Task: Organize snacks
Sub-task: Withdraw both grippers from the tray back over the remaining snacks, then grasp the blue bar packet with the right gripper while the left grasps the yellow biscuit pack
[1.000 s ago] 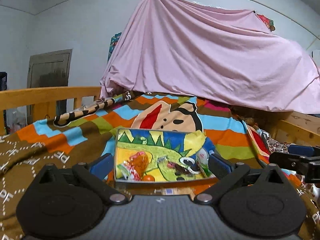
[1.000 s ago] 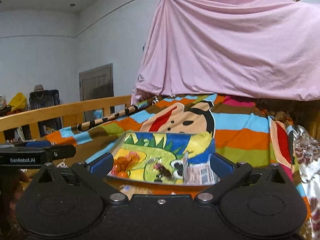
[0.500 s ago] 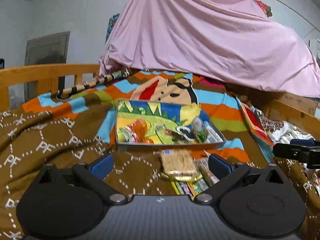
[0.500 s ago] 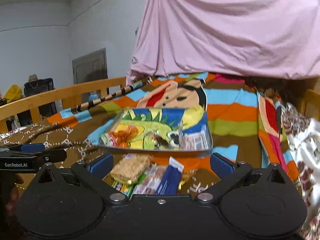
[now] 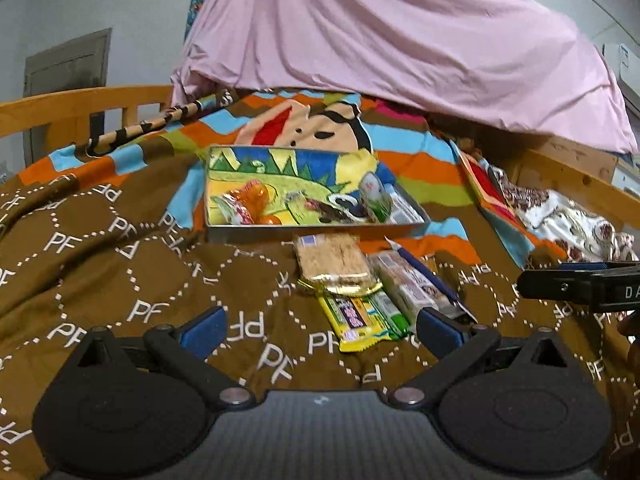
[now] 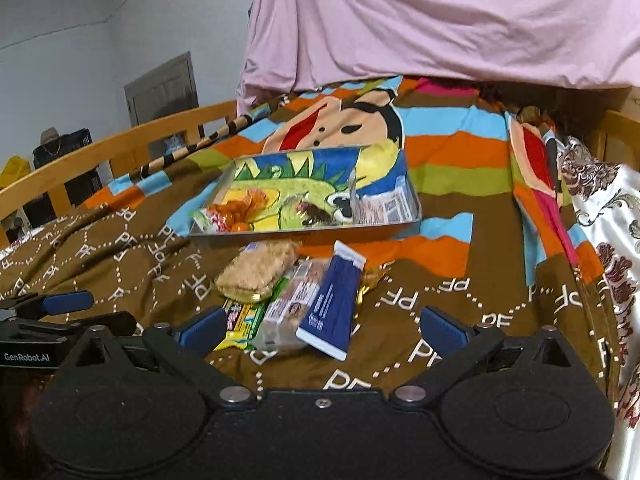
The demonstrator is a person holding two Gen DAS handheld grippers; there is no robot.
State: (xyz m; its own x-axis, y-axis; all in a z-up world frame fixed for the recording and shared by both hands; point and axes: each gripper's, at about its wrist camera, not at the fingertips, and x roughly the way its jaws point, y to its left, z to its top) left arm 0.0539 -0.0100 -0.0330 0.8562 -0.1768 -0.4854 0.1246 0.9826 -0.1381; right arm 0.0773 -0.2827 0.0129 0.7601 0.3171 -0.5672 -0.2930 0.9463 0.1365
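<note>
Nearest the cameras, the left gripper and right gripper hang with jaws spread wide and empty over the brown blanket, both tipped lower than a second ago, so a pile of snack bars has come into view between their fingers. Just beyond the pile lies the tin tray holding more snacks; behind it a pink sheet drapes the wall.

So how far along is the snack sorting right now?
Partly done: a few snacks already lie in the tin tray. Nothing is in hand; left gripper and right gripper are open and empty. Left: the pile of bars on the blanket.
</note>
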